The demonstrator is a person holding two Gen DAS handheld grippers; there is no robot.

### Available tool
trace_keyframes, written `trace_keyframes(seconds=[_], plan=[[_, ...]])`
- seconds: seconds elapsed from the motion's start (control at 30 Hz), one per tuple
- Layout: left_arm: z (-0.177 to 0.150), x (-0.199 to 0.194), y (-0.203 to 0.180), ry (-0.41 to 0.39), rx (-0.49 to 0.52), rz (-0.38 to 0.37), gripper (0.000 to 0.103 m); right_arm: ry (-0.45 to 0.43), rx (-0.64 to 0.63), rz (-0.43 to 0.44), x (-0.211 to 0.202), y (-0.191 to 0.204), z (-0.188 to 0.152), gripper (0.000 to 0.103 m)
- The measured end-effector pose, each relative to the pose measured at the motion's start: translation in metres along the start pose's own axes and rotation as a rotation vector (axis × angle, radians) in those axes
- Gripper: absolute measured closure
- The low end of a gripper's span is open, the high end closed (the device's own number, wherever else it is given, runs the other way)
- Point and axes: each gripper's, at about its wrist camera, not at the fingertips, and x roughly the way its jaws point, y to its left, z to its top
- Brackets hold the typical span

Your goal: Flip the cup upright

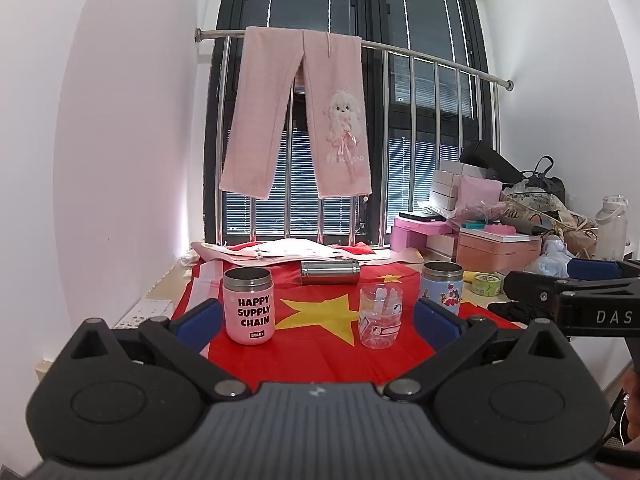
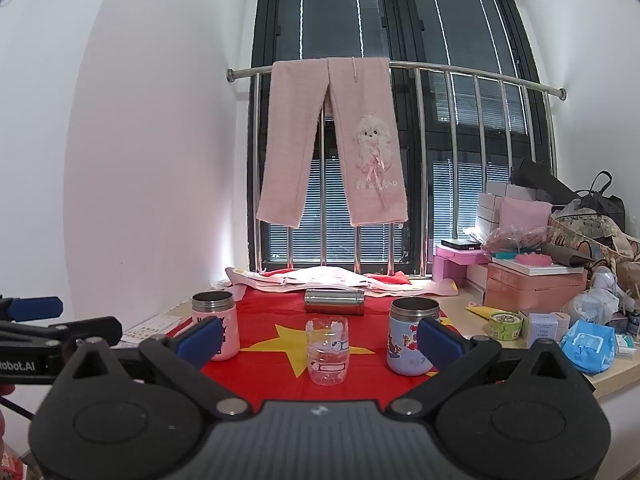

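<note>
The worktop (image 2: 612, 378) meets a white wall at its left edge, where a sticker sheet (image 2: 150, 326) lies; a red flag cloth (image 1: 320, 350) with yellow stars covers its middle. The left hand-held gripper (image 1: 318, 318) hangs released above the near part of the cloth, blue pads spread wide and empty. Just beyond its left pad stands a pink cup (image 1: 249, 306) lettered HAPPY SUPPLY CHAIN, mouth up. Further back, near the window rail, the steel cup (image 1: 330, 273) lies on its side, long axis running left to right across the cloth; which end is open I cannot tell. In front of it a clear glass (image 2: 327, 351) stands upright, well apart, leaving bare cloth between them. To the right a blue cartoon cup (image 2: 414, 336) stands upright. The right hand-held gripper (image 2: 320, 338) is likewise spread and empty, framing the glass. Boxes and bags (image 2: 536, 276) crowd the worktop's right end, with a tape roll (image 2: 505, 323) near the cloth's edge. Pink trousers (image 2: 332, 144) hang from the rail above.
</note>
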Motion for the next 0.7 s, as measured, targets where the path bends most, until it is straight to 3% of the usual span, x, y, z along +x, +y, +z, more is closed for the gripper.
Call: trace_keyframes(seconds=[0.7], plan=[[0.0,-0.0001,0.0,-0.001,0.001,0.0,0.0,0.004,0.003,0.0,-0.0012,-0.0002,-0.0007,0.0]])
